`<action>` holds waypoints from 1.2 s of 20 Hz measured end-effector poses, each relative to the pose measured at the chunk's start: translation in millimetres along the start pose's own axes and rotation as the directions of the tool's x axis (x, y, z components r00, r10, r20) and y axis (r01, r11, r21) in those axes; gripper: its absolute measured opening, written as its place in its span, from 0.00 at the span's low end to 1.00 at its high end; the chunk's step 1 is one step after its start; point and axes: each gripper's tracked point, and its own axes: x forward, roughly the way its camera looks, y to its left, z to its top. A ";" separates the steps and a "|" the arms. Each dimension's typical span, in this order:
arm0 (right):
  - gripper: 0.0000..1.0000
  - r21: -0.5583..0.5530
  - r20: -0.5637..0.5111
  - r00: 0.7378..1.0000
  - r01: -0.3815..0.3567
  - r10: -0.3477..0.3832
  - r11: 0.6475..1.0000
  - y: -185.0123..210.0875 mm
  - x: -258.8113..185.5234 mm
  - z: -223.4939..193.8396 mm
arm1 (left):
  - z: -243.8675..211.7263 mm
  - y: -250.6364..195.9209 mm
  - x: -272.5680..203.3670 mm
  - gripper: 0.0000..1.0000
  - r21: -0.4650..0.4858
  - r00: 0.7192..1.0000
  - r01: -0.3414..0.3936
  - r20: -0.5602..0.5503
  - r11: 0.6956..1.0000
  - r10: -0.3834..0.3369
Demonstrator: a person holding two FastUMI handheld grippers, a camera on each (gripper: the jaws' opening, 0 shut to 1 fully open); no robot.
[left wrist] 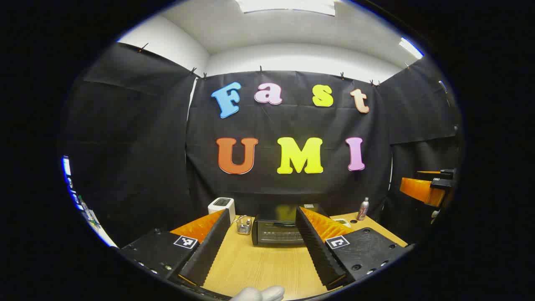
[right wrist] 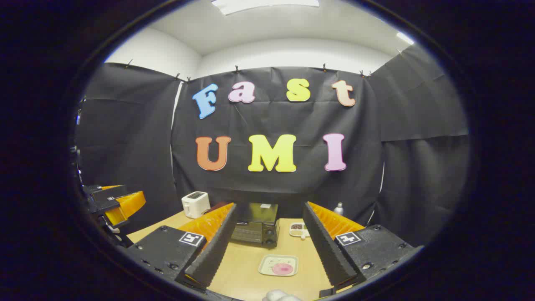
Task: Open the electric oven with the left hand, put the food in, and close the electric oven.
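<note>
Left gripper view: left gripper spread, empty | right gripper spread, empty | electric oven door closed | food tray on table; nothing begun.

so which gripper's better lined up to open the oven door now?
Left. The left gripper points straight at the closed electric oven, framed between its open fingers. In the right gripper view the oven sits off toward one finger, and the right gripper faces the food tray instead.

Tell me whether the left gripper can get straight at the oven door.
Probably yes. The left gripper is open and lined up with the oven, whose door is closed, with bare table between them. The wire basket stands off to one side.
</note>
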 end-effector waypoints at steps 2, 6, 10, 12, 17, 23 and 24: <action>0.96 -0.016 0.009 1.000 0.009 -0.008 1.000 -1.3 -0.8 1.8 | 0.8 -1.2 2.8 0.95 0.001 1.000 0.009 0.002 1.000 -0.009; 0.96 -0.007 0.011 1.000 0.018 -0.018 1.000 -1.7 -1.8 0.7 | 8.4 -6.5 5.0 0.95 0.012 0.999 0.030 0.017 0.999 -0.031; 0.99 0.000 0.011 0.999 0.033 -0.033 0.999 -4.4 -5.7 -0.3 | 8.3 -11.1 7.9 0.95 0.019 0.998 0.054 0.016 0.998 -0.055; 0.96 -0.004 0.007 0.999 0.045 -0.045 0.999 -7.3 -5.6 -3.1 | 8.3 -10.0 10.1 0.95 0.026 0.998 0.060 0.016 0.998 -0.061; 0.96 0.002 -0.007 0.998 0.065 -0.065 0.998 -11.1 -3.7 -12.4 | 4.8 -12.6 18.0 0.95 0.026 0.996 0.084 0.015 0.996 -0.084; 0.96 0.014 -0.009 0.997 0.072 -0.072 0.997 -22.7 9.3 -16.5 | -12.4 -33.5 48.1 0.95 0.040 0.993 0.114 0.000 0.993 -0.114; 0.96 0.016 -0.011 0.998 0.066 -0.066 0.998 -25.0 14.0 -17.0 | -17.3 -38.6 60.3 0.95 0.042 0.993 0.117 -0.003 0.992 -0.117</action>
